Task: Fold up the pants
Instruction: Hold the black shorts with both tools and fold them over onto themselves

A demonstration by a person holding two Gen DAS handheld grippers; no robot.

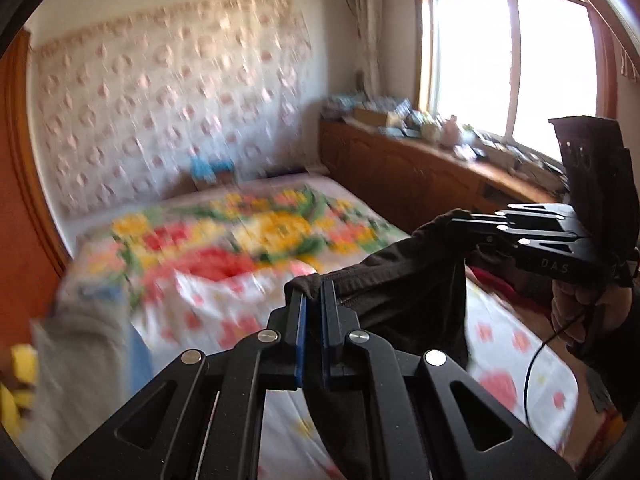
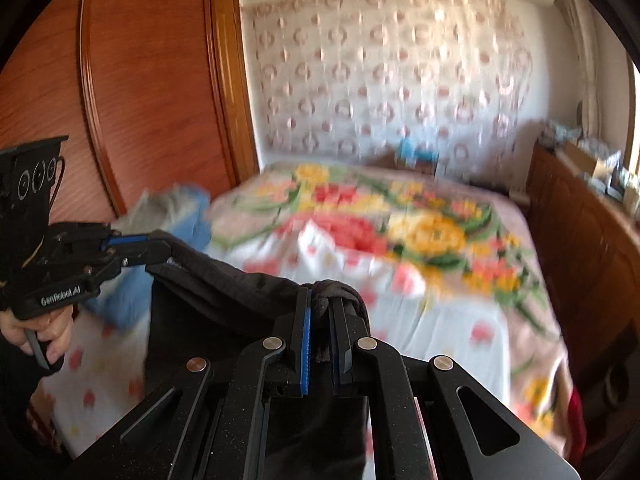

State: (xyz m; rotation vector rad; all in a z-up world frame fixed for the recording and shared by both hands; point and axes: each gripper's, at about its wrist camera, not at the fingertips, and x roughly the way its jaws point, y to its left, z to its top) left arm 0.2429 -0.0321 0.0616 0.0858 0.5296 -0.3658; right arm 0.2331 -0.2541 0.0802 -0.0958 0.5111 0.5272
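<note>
Dark brown pants (image 1: 404, 280) hang in the air above the bed, stretched between my two grippers. My left gripper (image 1: 311, 292) is shut on one corner of the pants' top edge. My right gripper (image 1: 460, 218) is shut on the other corner, to the right and a little higher. In the right wrist view the right gripper (image 2: 322, 304) clamps bunched dark cloth, and the left gripper (image 2: 162, 250) holds the pants (image 2: 224, 284) at far left. The cloth droops below both grippers; its lower part is hidden.
The bed (image 1: 240, 240) has a flowered cover and white sheet. A grey and blue heap of clothes (image 2: 172, 208) lies at its left side. A wooden cabinet (image 1: 400, 168) with clutter stands under the window on the right. A wooden wardrobe (image 2: 140, 80) is on the left.
</note>
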